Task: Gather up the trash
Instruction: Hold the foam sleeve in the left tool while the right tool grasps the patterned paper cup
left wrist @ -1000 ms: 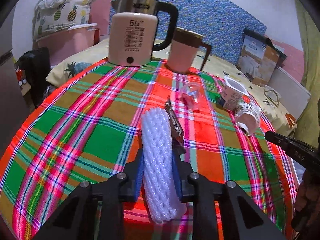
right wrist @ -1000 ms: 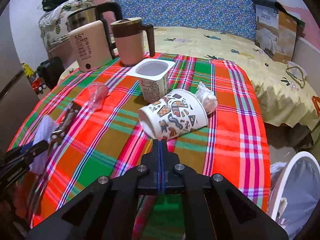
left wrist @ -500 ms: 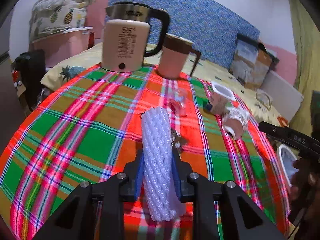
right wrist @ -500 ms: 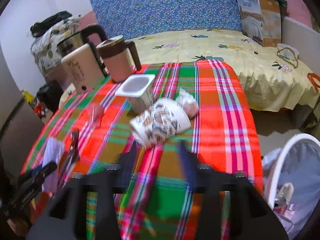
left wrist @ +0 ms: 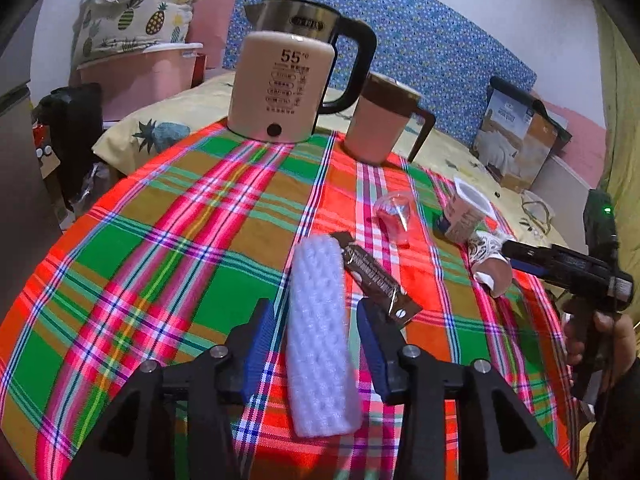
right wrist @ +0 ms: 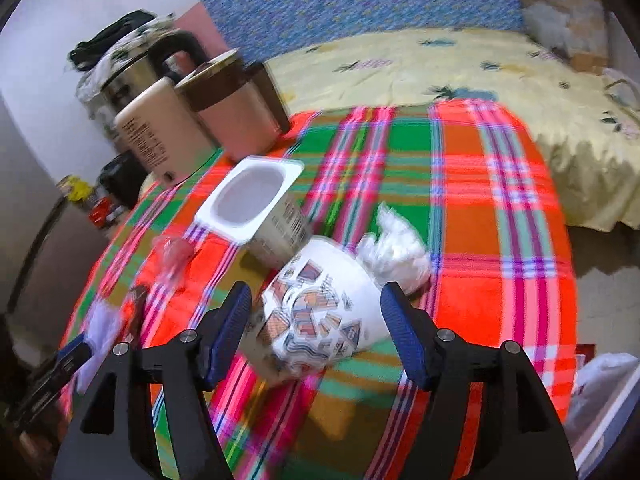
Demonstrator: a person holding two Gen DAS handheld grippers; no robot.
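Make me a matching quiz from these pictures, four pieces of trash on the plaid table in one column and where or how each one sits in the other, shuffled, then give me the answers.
Things:
1. white foam mesh sleeve
2. patterned paper cup
3. square white plastic yogurt tub
4. brown snack wrapper

Places or states:
A. standing upright, open top, just behind the tipped cup
B. lying flat beside the sleeve, on its right
C. lying between the open jaws of the left gripper
D. tipped on its side between the open jaws of the right gripper

Pairs: 1-C, 2-D, 3-A, 4-B

The cream kettle bears "55°"; its other print is too small to read.
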